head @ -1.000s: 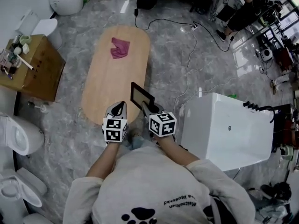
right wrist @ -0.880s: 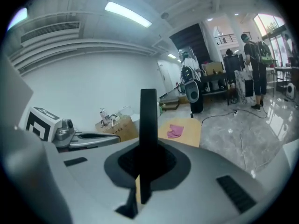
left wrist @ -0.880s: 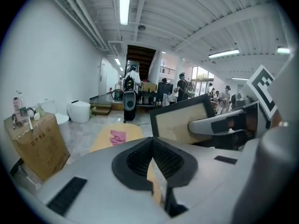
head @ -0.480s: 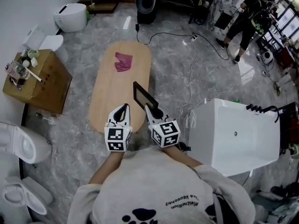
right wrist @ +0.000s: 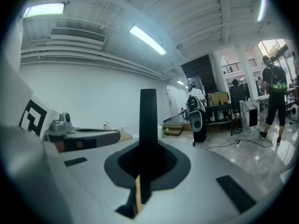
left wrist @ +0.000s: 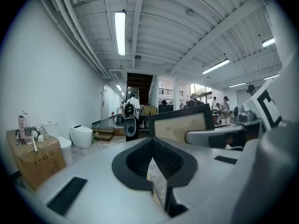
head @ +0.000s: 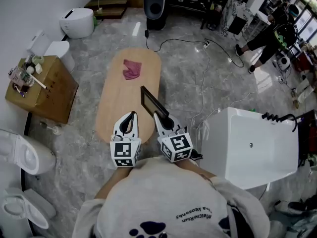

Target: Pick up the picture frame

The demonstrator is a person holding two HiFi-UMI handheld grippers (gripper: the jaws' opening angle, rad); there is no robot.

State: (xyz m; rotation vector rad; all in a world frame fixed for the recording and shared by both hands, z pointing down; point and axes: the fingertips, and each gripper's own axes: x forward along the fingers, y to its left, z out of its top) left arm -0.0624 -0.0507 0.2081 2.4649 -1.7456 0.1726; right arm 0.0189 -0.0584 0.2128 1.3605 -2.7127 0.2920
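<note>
The picture frame (head: 149, 102), black-edged with a pale inside, hangs above the near end of the oval wooden table (head: 119, 98). My right gripper (head: 158, 116) is shut on its near edge. In the right gripper view the frame (right wrist: 148, 120) stands edge-on, upright between the jaws of the right gripper (right wrist: 145, 164). My left gripper (head: 131, 114) hovers just to the left of it, jaws closed to a point and holding nothing. The left gripper view shows the left gripper (left wrist: 153, 146) and, off to the right, the frame (left wrist: 180, 125) with the right gripper (left wrist: 219, 135) on it.
A pink cloth (head: 131, 68) lies at the table's far end. A white bathtub (head: 252, 143) stands close on the right, a cardboard box (head: 42, 88) and toilets (head: 27, 152) on the left. Cables (head: 198, 43) run over the marble floor; a person (head: 267, 33) stands far right.
Both grippers have risen together, and the frame has gone up with the right one, farther above the table's near end. The left gripper stays shut and bare.
</note>
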